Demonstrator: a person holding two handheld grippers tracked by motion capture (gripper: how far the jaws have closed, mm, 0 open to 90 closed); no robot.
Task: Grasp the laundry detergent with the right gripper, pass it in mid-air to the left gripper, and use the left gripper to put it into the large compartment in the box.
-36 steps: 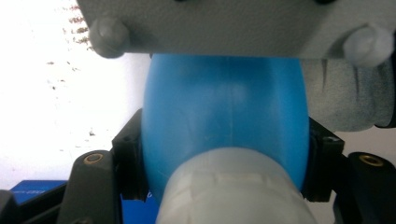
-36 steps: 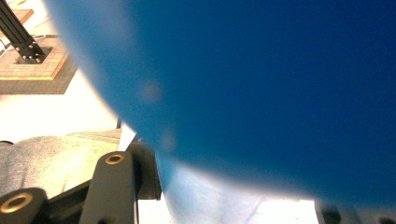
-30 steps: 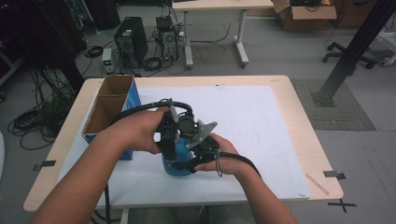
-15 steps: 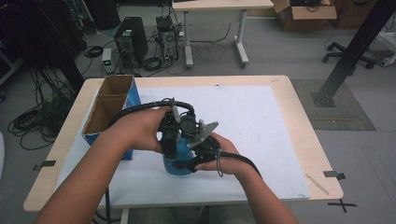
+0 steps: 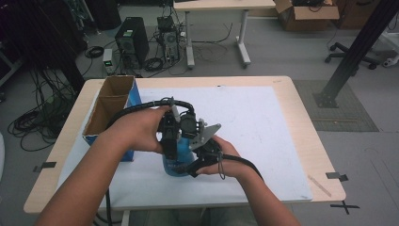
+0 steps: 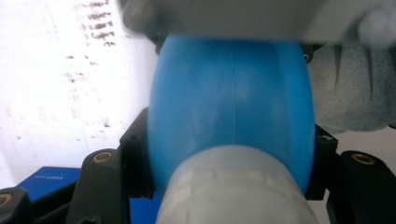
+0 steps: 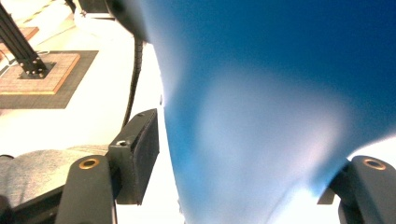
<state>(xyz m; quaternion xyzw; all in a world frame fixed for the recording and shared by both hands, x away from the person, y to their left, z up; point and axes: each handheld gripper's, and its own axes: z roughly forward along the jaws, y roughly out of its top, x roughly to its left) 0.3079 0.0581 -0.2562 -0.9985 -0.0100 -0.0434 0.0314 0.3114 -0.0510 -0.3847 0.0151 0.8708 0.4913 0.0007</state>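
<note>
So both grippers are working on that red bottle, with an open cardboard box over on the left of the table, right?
Not quite: the bottle is blue, not red, as the left gripper view shows. The rest holds: both grippers are on it, and the open cardboard box sits at the table's left.

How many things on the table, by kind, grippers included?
Grippers: 2, left gripper and right gripper
Blue bottle: 1
Open cardboard box: 1
White sheet: 1
Total: 5

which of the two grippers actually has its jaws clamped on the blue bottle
The left gripper: both jaws press the blue bottle. The right gripper shows a gap beside its near jaw.
</note>
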